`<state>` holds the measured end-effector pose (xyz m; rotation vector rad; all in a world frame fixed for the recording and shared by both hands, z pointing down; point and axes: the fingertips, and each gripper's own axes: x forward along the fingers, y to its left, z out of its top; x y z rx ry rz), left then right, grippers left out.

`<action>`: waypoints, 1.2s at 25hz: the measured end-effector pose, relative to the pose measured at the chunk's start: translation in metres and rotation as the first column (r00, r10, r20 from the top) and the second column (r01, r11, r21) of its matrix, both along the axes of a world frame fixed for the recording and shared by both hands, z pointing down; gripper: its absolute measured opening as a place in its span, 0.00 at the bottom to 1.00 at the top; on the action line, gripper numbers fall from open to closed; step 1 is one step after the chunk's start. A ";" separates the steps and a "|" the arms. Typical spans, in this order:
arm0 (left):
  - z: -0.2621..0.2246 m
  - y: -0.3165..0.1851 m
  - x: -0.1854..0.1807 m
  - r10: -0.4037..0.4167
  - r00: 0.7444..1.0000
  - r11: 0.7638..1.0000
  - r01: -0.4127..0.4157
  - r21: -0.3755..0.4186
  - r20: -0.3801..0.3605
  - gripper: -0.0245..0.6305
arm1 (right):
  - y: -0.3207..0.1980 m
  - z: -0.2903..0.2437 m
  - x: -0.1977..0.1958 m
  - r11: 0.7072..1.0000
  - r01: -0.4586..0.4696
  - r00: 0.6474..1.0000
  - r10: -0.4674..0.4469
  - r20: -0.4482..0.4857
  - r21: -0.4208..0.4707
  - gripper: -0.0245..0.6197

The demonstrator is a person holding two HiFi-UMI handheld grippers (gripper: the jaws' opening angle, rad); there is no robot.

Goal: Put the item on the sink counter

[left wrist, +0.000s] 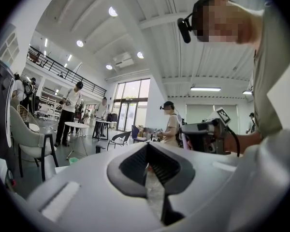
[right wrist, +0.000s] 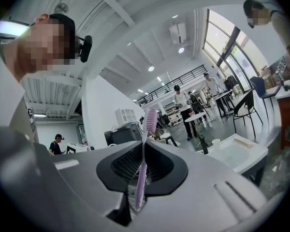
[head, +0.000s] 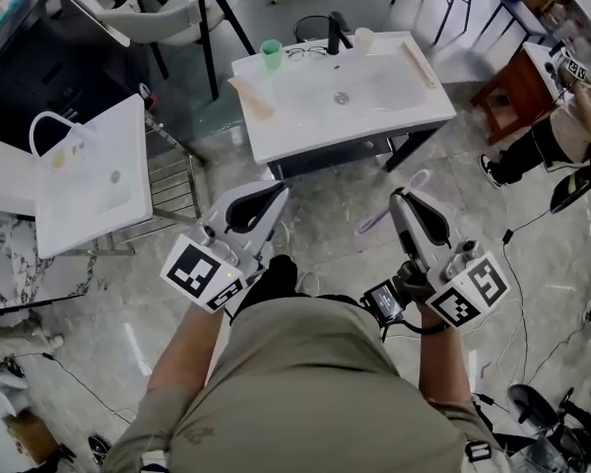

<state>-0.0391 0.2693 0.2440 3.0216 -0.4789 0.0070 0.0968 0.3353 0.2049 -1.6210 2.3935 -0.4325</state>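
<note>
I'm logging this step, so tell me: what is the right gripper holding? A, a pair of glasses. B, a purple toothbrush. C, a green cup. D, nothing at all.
B: in the right gripper view, the right gripper has its fingers closed on a purple toothbrush, and the bristle head sticks out past the tips.
</note>
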 end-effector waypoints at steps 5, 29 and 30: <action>0.007 -0.012 0.011 0.011 1.000 1.000 -0.011 -0.008 0.002 0.05 | -0.011 0.007 0.011 1.000 -0.011 1.000 0.011 0.003 -0.008 0.08; 0.039 -0.162 0.014 0.013 1.000 0.997 -0.012 -0.081 0.012 0.05 | -0.163 0.033 0.013 0.998 -0.007 1.000 0.008 0.013 -0.069 0.08; 0.041 -0.170 0.015 0.016 1.000 0.996 -0.015 -0.084 0.011 0.05 | -0.172 0.034 0.012 0.997 -0.008 1.000 0.009 0.011 -0.071 0.08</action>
